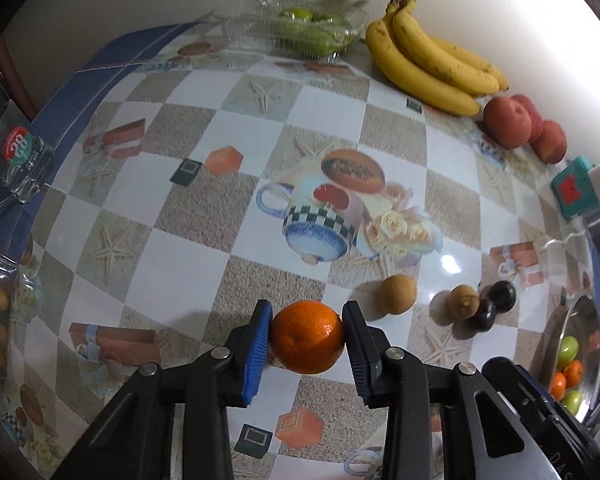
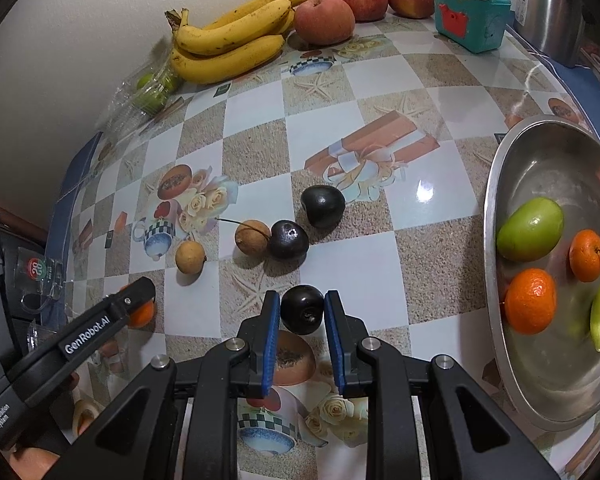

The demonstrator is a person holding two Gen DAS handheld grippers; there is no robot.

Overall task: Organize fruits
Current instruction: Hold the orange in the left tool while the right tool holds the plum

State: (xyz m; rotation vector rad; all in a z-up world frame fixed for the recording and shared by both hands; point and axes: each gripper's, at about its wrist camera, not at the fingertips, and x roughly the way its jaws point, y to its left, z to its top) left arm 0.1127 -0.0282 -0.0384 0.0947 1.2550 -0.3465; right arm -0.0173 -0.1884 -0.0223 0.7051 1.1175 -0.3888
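**Two fruits gripped above the patterned tablecloth**

A mandarin is clamped between the blue pads of the left gripper, the jaws standing only as far apart as the fruit is wide. A dark plum is pinched in the same way by the right gripper, whose jaws are narrowly set and pressed on both sides of it.

Places are given from the steel bowl as seen in the right wrist view. Two mandarins and two green fruits are held inside it. The gripped plum is found to its left, near the rim. Further left, two more dark plums and two brown longans are left lying on the checked tablecloth. Far beyond, against the wall, a bunch of bananas and three red apples are lined up.
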